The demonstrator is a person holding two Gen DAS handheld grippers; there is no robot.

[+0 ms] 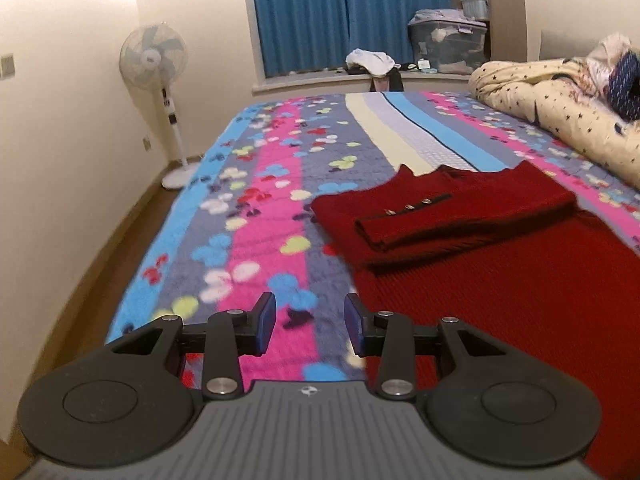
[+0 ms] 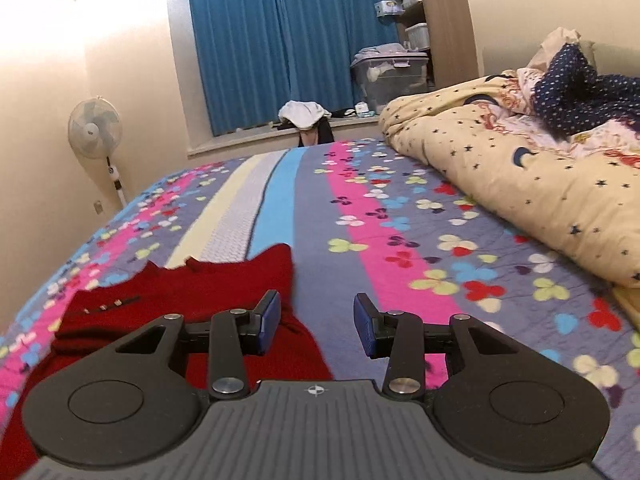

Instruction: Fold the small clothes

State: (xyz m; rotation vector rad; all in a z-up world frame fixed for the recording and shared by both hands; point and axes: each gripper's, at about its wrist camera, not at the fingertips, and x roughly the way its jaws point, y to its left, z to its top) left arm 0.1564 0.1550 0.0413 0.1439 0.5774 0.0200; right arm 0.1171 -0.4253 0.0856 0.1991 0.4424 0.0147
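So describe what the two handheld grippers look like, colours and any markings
Both match: the left gripper and right gripper have matte black linkage arms with silver pivot bolts, blue pads on the fingers, round black discs either side, and a ribbed grey body bearing a small white compass-like logo. No cables or sleeves show.

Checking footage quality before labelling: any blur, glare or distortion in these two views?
Left wrist: fisheye bends the wall; bedspread near the left gripper is smeared, red sweater fairly sharp. Right wrist: blown-out glare upper left; the sweater soft behind the right gripper.
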